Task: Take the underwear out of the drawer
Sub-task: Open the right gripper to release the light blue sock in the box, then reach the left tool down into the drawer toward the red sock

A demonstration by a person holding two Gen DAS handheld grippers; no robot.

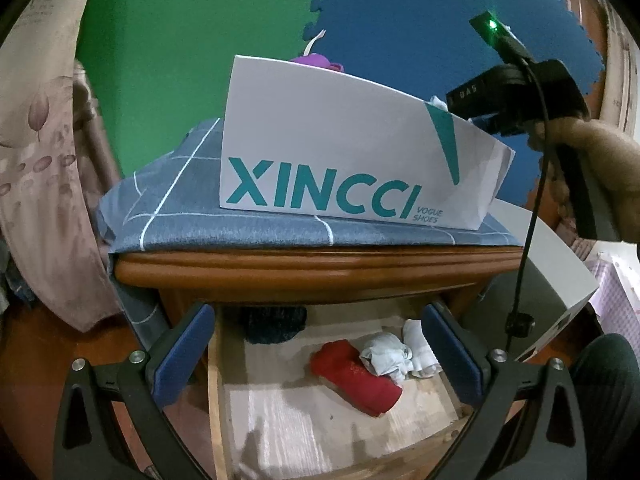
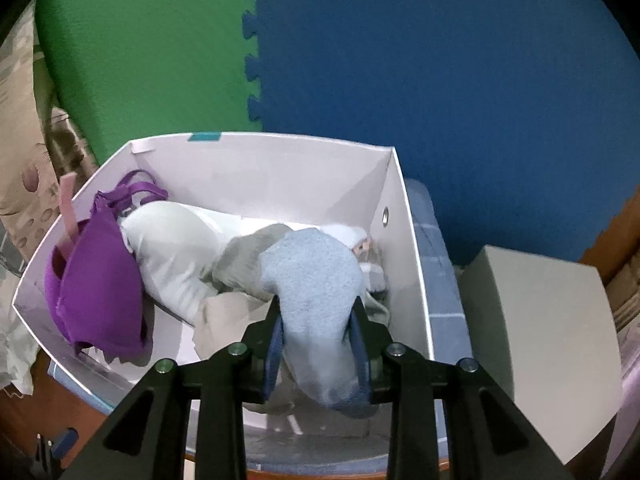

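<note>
While sorted from left to right: dark blue garment [image 1: 275, 324], bunched at the back left of the open drawer [image 1: 340, 412]; soft, light, best pinched on a raised fold. Red folded underwear [image 1: 357, 376] at mid-drawer on the pale liner; limp cloth, no slip risk, best taken across the thick folded edge nearest the front. White crumpled pieces [image 1: 394, 354] touching the red one on its right; loose, likely to come up together, so pinch a single peak. Left gripper [image 1: 320, 356] hovering over the drawer, released, nothing between its blue pads [image 1: 186, 354]. Shoe box [image 1: 344, 148] on the cloth-covered counter [image 1: 312, 268] above the drawer. In the right wrist view: purple bra [image 2: 98, 292] at the box's left wall, white garments [image 2: 176, 256] beside it. Right gripper [image 2: 318, 344] clenched on a light blue knitted garment [image 2: 316, 280], held over the box interior; soft, drapes forward over the pile.
</note>
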